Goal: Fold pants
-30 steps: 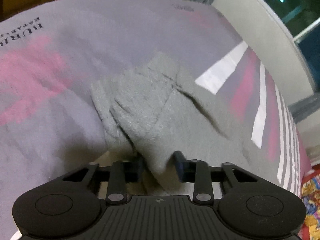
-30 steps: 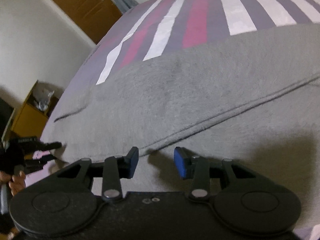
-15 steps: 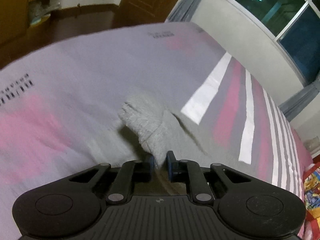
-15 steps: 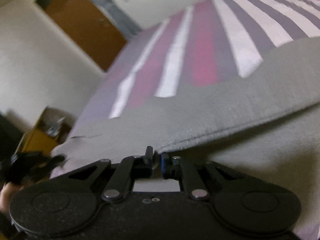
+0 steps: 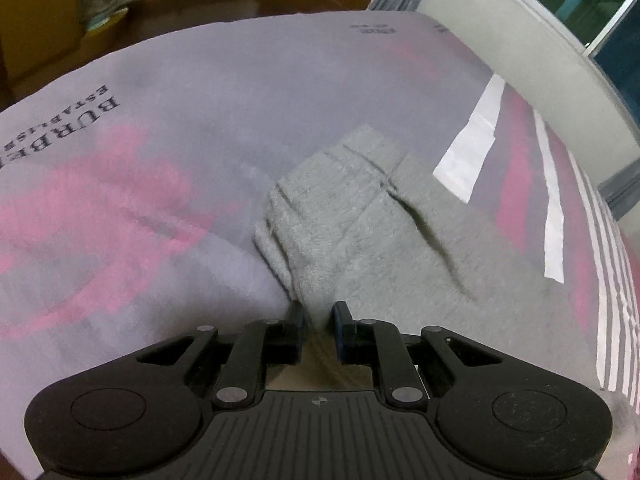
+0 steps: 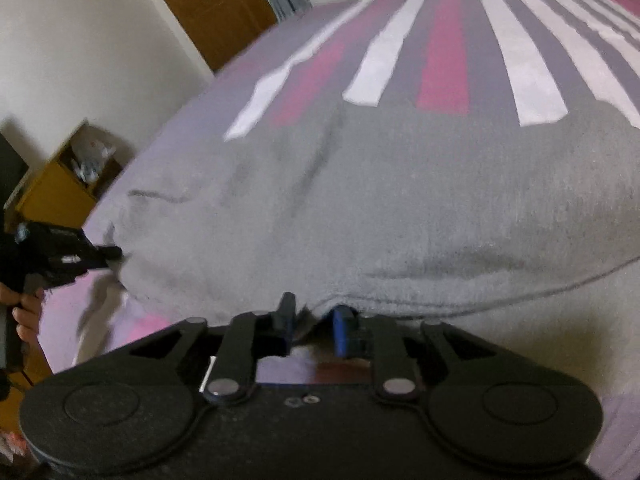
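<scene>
Left tool [image 5: 316,320] pinches the grey fleece pants [image 5: 360,216] at lower centre; right tool [image 6: 312,320] likewise grips their hem, jaws slightly eased, keeping the cloth taut for folding.

- Left gripper [image 5: 317,314] closed onto pants [image 5: 360,224] cuff, since lifted and pulled.
- Right gripper [image 6: 314,314] clamped hem, jaws just reopening slightly, fabric between.
</scene>
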Available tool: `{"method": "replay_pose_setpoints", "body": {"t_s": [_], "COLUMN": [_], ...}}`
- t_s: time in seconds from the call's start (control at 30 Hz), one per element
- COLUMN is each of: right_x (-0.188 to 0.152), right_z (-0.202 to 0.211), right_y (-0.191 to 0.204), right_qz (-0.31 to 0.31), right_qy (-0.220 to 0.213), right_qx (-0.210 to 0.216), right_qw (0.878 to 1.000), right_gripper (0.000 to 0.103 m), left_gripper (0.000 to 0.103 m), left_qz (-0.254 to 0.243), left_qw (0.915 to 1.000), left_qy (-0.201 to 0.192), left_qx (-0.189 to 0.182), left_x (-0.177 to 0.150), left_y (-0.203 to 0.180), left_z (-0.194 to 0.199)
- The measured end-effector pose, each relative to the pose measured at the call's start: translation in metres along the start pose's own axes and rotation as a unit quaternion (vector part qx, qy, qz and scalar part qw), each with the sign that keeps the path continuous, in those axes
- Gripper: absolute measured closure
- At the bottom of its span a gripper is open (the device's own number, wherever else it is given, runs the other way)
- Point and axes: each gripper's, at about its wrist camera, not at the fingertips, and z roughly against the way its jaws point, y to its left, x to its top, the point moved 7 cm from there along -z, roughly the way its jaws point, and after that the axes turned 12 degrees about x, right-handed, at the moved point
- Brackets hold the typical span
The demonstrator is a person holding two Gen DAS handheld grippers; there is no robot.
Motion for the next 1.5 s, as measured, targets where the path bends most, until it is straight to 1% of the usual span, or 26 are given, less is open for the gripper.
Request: {"method": "replay_pose_setpoints", "body": {"t_s": [0.07,0.1,0.17,0.23,0.3,0.4,0.5,0.57,0.67,0.73,0.8,0.87,0.93,1.0,1.1,1.2,1.23,1.3,1.4,1.47,1.5], "right_x": [0.000,0.009,0.008,0.008,0.006,0.001,-0.004,-0.006,-0.007,-0.002,0.004,0.021,0.037,0.052,0.075,0.089,0.089,0.087,0.069,0.051,0.048], "right_z": [0.006,0.010,0.029,0.047,0.068,0.097,0.126,0.139,0.151,0.152,0.156,0.161,0.156,0.146,0.119,0.097,0.092,0.100,0.122,0.138,0.140], "right_y": [-0.006,-0.007,-0.013,-0.024,-0.048,-0.085,-0.121,-0.141,-0.168,-0.180,-0.190,-0.197,-0.199,-0.198,-0.194,-0.197,-0.199,-0.197,-0.192,-0.196,-0.202], "right_qz": [-0.010,-0.011,-0.022,-0.027,-0.051,-0.087,-0.116,-0.142,-0.173,-0.191,-0.200,-0.197,-0.184,-0.162,-0.133,-0.126,-0.132,-0.133,-0.143,-0.160,-0.169], "right_qy": [-0.005,-0.010,-0.024,-0.037,-0.054,-0.078,-0.101,-0.115,-0.141,-0.163,-0.187,-0.208,-0.207,-0.192,-0.161,-0.135,-0.126,-0.126,-0.138,-0.141,-0.142], "right_qx": [0.008,0.009,0.011,-0.002,-0.018,-0.046,-0.073,-0.072,-0.068,-0.063,-0.068,-0.073,-0.082,-0.098,-0.114,-0.127,-0.129,-0.123,-0.112,-0.116,-0.118], "right_qw": [1.000,1.000,0.999,0.999,0.997,0.992,0.985,0.981,0.972,0.966,0.959,0.955,0.957,0.963,0.971,0.975,0.975,0.975,0.974,0.970,0.968], "right_gripper": [0.082,0.082,0.081,0.072,0.069,0.069,0.069,0.069,0.069,0.067,0.066,0.065,0.065,0.065,0.065,0.065,0.065,0.065,0.063,0.060,0.060], "left_gripper": [0.089,0.089,0.089,0.089,0.089,0.089,0.089,0.089,0.089,0.089,0.089,0.089,0.089,0.089,0.089,0.089,0.089,0.089,0.089,0.089,0.089], "left_qz": [-0.024,-0.040,-0.068,-0.092,-0.115,-0.139,-0.152,-0.148,-0.124,-0.129,-0.137,-0.134,-0.136,-0.137,-0.134,-0.133,-0.132,-0.129,-0.131,-0.130,-0.131], "left_qw": [0.9994,0.9984,0.9961,0.9937,0.9914,0.9885,0.9870,0.9877,0.9910,0.9903,0.9894,0.9897,0.9896,0.9896,0.9899,0.9900,0.9901,0.9903,0.9899,0.9898,0.9897], "left_qy": [-0.024,-0.040,-0.056,-0.062,-0.051,-0.029,0.002,0.025,0.030,0.033,0.034,0.036,0.036,0.034,0.034,0.034,0.035,0.035,0.037,0.036,0.036], "left_qx": [0.004,0.002,-0.010,-0.018,-0.035,-0.052,-0.050,-0.044,-0.041,-0.038,-0.035,-0.033,-0.031,-0.031,-0.031,-0.034,-0.035,-0.037,-0.042,-0.045,-0.046], "left_x": [-0.006,-0.009,-0.018,-0.026,-0.038,-0.061,-0.085,-0.096,-0.098,-0.097,-0.096,-0.095,-0.094,-0.096,-0.096,-0.096,-0.096,-0.096,-0.095,-0.096,-0.096], "left_y": [-0.010,-0.016,-0.029,-0.048,-0.072,-0.109,-0.133,-0.138,-0.136,-0.138,-0.141,-0.143,-0.145,-0.143,-0.143,-0.142,-0.142,-0.140,-0.139,-0.138,-0.138], "left_z": [0.016,0.029,0.047,0.056,0.059,0.053,0.038,0.022,0.016,0.018,0.019,0.017,0.015,0.015,0.014,0.013,0.012,0.013,0.012,0.012,0.012]}}
